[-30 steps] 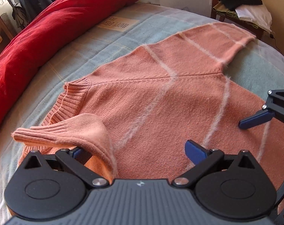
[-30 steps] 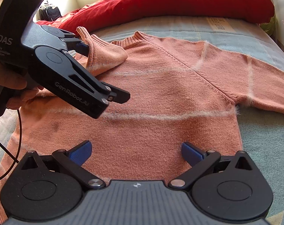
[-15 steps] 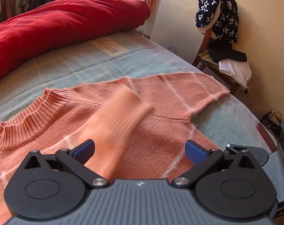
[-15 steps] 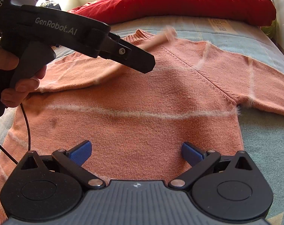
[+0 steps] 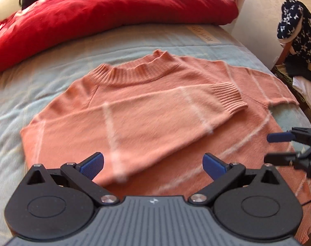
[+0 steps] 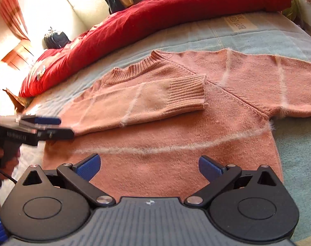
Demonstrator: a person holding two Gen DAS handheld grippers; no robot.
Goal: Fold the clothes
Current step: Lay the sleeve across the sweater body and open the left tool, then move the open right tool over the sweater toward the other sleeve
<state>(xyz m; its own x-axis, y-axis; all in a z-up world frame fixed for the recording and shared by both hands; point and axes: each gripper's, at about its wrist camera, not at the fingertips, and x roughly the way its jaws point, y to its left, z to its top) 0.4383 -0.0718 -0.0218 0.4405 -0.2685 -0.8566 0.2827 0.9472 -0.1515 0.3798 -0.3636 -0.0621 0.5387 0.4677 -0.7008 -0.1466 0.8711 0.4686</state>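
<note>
The pink sweater is spread on the bed, one sleeve folded across its chest. A red duvet is heaped along the far edge. Both the left gripper and right gripper are held with fingers wide apart, nothing grasped.

The bed was covered by a pale blue-grey checked spread. A salmon-pink sweater with thin white lines lay flat across its middle, collar toward twelve o'clock, one sleeve folded over the chest with its ribbed cuff toward three o'clock in the left wrist view. A rumpled red duvet lay along the far edge, from nine to one o'clock. A printed label showed on the spread beside the duvet.
</note>
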